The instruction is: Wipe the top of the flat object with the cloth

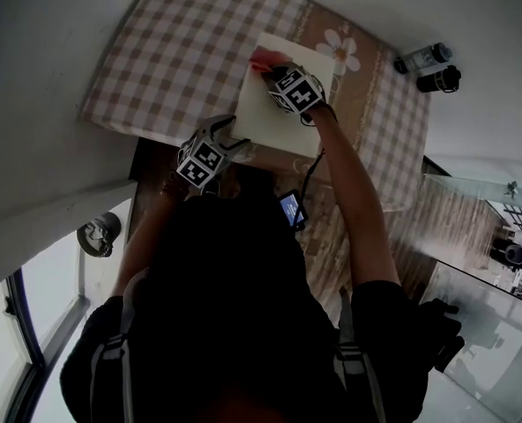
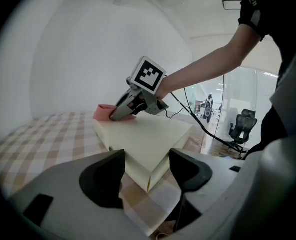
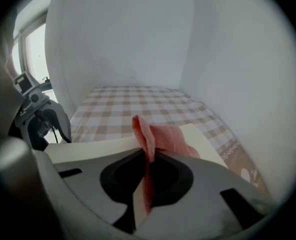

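Wiping in hand, upper centre of head view: right gripper (image 1: 270, 69) pinching pink cloth (image 1: 260, 58) on cream board (image 1: 274, 117); left gripper (image 1: 234, 145) wide apart, empty, at board's near corner. Next, probably: sweeping cloth across bare top.

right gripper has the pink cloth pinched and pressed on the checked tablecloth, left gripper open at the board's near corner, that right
No: the pink cloth in the right gripper lies on top of the cream board, at its far corner, not on the checked tablecloth; the left gripper view shows this. The left gripper is open at the near corner.
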